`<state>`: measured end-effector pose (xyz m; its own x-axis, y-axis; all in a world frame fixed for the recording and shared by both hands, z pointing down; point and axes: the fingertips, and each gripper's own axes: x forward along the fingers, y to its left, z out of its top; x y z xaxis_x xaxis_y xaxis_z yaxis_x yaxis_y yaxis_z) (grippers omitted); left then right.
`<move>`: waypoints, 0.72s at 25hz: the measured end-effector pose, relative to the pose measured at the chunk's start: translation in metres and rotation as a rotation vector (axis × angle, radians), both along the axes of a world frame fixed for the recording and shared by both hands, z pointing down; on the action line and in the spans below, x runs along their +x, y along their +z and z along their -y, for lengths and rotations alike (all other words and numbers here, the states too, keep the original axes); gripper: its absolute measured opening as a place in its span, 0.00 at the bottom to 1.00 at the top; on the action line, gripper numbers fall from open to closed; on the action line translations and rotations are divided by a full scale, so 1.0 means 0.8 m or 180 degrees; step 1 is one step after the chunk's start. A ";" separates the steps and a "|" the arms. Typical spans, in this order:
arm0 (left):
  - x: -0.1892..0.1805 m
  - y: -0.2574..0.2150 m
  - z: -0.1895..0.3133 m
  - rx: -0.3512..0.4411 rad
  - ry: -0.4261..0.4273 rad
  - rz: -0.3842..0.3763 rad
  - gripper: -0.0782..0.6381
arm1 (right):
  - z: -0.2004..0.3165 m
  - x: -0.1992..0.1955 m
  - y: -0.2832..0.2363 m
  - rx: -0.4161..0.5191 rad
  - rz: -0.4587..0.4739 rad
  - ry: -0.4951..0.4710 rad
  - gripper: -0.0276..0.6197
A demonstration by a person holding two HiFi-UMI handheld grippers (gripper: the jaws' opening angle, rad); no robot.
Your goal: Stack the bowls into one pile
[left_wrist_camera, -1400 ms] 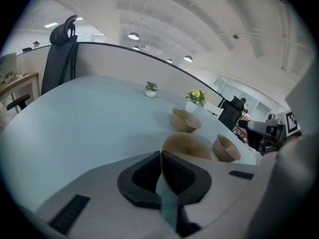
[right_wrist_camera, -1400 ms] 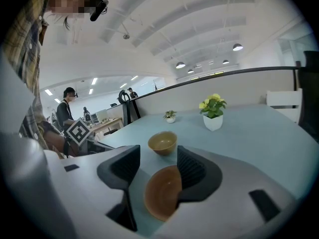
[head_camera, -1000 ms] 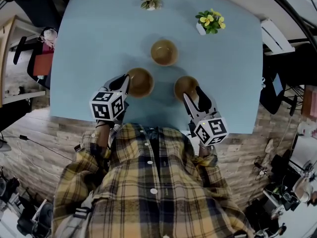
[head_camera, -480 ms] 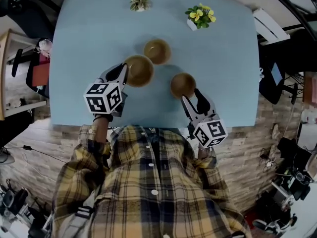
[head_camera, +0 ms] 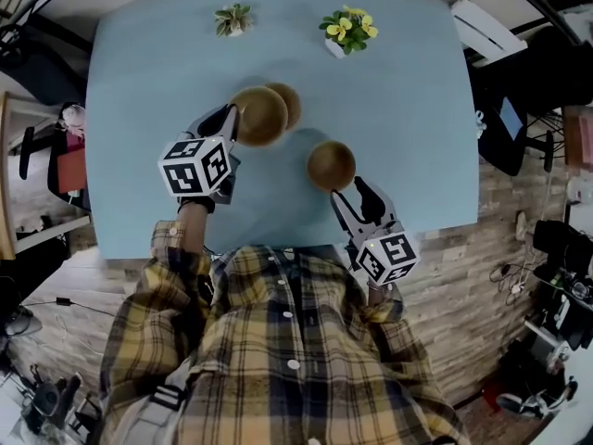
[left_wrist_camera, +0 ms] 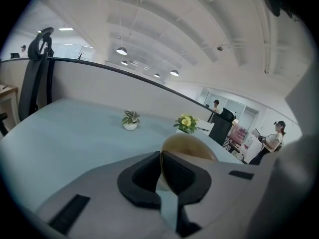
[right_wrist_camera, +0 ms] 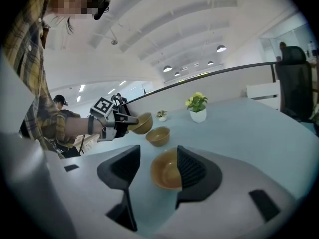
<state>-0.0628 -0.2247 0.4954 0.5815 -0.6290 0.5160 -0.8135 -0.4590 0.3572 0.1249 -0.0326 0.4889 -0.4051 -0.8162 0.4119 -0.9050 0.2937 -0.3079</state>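
Pinching a bowl [head_camera: 258, 116] by its rim, the left gripper [left_wrist_camera: 160, 158] holds it partly over a second bowl [head_camera: 290, 100]; the right gripper [right_wrist_camera: 157, 158], jaws spread, faces a third bowl [right_wrist_camera: 164, 171]. Cubes [head_camera: 196, 165] show square markers.

Smooth, wood-look bowls [head_camera: 331, 166]; matt, even table [head_camera: 417, 100]

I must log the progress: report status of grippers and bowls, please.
Left gripper shut on held bowl, raised beside far bowl, not nested. Right gripper open, near bowl between its jaws. Flowering plant and small plant stand behind, apart.
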 end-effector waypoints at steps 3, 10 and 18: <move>0.021 0.010 0.013 -0.0027 0.0076 0.0050 0.12 | -0.002 0.005 0.002 -0.0018 0.0011 0.0039 0.41; 0.060 0.041 0.019 -0.0094 0.0252 0.0236 0.12 | -0.003 0.012 0.004 -0.0047 0.0026 0.0116 0.41; 0.067 0.061 0.031 -0.0032 0.0182 0.0452 0.12 | -0.001 0.011 0.010 -0.0094 0.0053 0.0104 0.41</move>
<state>-0.0095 -0.2493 0.5440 0.5368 -0.5914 0.6018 -0.8289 -0.5029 0.2452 0.1340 -0.0318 0.4969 -0.3853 -0.8167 0.4295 -0.9086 0.2546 -0.3310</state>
